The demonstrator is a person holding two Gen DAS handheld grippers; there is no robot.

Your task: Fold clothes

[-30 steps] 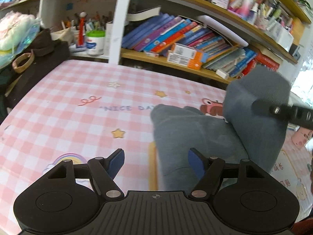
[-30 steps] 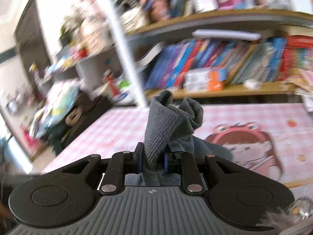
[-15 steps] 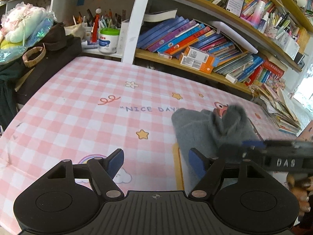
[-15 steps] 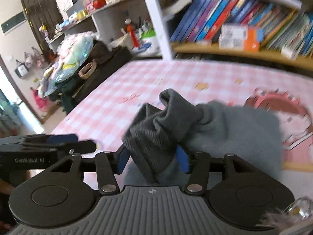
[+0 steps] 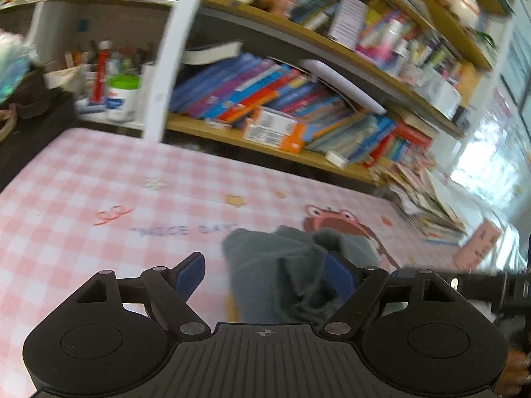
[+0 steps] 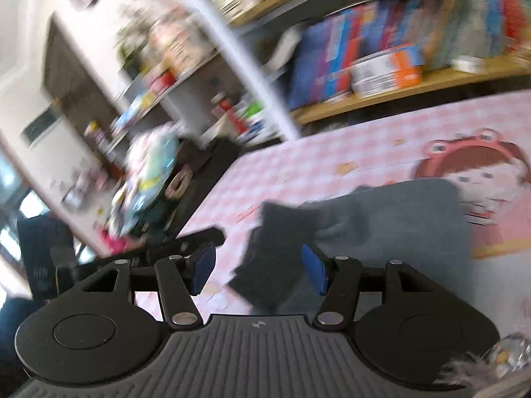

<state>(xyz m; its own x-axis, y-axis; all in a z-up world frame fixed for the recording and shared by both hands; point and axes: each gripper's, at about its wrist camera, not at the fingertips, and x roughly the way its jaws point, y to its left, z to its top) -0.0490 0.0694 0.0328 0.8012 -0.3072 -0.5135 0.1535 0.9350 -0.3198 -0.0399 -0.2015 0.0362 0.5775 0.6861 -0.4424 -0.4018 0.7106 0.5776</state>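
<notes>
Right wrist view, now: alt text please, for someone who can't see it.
The right gripper, its jaws opening, frames a dark grey cuff of a grey garment without pressing it; the garment lies on a pink checked tablecloth. The left gripper reaches in from the left, and blurred bookshelves fill the background.

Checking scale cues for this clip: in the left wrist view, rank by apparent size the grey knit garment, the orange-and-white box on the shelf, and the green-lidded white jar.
Largest to smallest, as they look:
1. Grey knit garment, though it lies nearest the camera.
2. Orange-and-white box.
3. Green-lidded white jar, which looks only a little smaller than the box.
</notes>
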